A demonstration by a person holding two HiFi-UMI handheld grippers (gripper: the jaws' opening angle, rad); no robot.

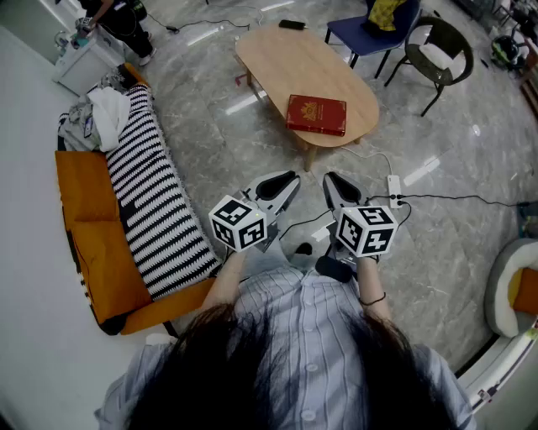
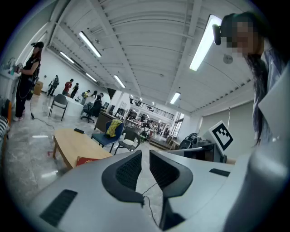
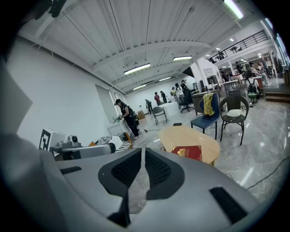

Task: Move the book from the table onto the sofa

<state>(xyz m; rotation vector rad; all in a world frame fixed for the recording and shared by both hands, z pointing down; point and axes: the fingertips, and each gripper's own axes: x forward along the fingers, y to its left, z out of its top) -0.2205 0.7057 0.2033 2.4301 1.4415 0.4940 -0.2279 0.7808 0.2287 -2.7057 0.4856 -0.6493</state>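
A red book (image 1: 316, 114) with a gold emblem lies flat near the near end of the oval wooden table (image 1: 286, 59); it also shows in the right gripper view as the red book (image 3: 187, 152) and just at the table edge in the left gripper view (image 2: 86, 160). An orange sofa (image 1: 92, 243) with a black-and-white striped cover (image 1: 155, 210) stands at the left. My left gripper (image 1: 286, 182) and right gripper (image 1: 332, 182) hang side by side close to my chest, well short of the table, both shut with nothing between the jaws.
A blue chair (image 1: 370, 29) and a dark round chair (image 1: 437, 50) stand behind the table. A power strip (image 1: 393, 191) and cables lie on the marble floor to the right. A small black object (image 1: 292, 24) rests on the table's far end. Clothes (image 1: 105, 113) are piled on the sofa's far end.
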